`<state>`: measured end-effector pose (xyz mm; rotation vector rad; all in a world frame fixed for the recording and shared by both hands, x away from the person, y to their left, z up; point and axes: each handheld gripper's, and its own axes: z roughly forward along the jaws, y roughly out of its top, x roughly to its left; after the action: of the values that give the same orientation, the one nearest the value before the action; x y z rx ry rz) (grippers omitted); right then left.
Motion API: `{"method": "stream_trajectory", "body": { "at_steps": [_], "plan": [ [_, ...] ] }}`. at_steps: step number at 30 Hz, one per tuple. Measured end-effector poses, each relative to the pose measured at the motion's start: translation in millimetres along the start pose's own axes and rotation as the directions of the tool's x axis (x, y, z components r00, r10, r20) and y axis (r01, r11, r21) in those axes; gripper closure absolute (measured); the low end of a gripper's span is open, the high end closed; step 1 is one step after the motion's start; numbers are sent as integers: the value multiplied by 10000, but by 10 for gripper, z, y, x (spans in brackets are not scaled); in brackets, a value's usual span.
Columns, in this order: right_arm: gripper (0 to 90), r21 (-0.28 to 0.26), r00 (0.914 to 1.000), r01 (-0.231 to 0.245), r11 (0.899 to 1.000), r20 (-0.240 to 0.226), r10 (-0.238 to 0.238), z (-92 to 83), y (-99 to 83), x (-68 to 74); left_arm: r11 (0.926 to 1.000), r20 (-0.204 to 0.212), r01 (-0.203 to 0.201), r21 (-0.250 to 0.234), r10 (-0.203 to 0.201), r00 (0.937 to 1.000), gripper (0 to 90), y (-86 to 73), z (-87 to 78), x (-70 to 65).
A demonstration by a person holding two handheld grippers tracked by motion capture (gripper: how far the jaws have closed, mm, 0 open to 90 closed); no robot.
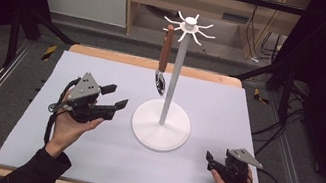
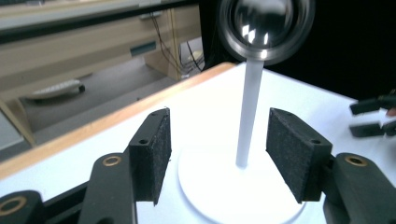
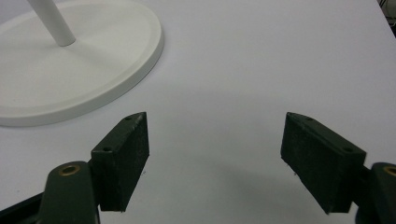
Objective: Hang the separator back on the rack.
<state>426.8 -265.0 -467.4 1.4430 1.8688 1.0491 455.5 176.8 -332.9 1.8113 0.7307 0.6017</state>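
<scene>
Black pads (image 2: 152, 154) of my left claw (image 1: 114, 97) stand spread with nothing between them. Ahead of it, past the white stand (image 1: 161, 124), a wooden-handled scoop (image 1: 163, 66) hangs from a hook, its steel bowl up beyond my jaws. My right claw (image 1: 210, 161) rests apart, also spread and empty. Nudging the pole could swing that scoop off its hook.

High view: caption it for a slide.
Spoon hangs on white stand; open left gripper beside it, right gripper resting apart.
</scene>
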Motion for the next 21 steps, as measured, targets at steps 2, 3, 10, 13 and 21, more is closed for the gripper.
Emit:
{"method": "stream_trajectory", "body": {
  "at_steps": [2,3,10,13,21],
  "plan": [
    [237,1,10000,-6,10000,-9,6,-1,-2,-1,9999,-90,100,112,-99,9999,395,-111,2,22],
    [237,15,10000,-17,10000,12,17,-1,-4,-2,9997,-113,125,202,-122,9999,392,-152,3,33],
    [232,64,10000,-86,9999,-13,86,-10,-12,3,9957,-613,386,845,-334,9976,375,-552,8,141],
    [225,93,10000,-17,10000,31,17,2,-16,2,9942,-859,611,888,-534,9949,370,-695,-9,193],
    [223,138,10000,-19,9999,73,18,8,-33,-21,9843,-1566,1497,934,-1339,9785,355,-1079,-98,423]
  ]
}}
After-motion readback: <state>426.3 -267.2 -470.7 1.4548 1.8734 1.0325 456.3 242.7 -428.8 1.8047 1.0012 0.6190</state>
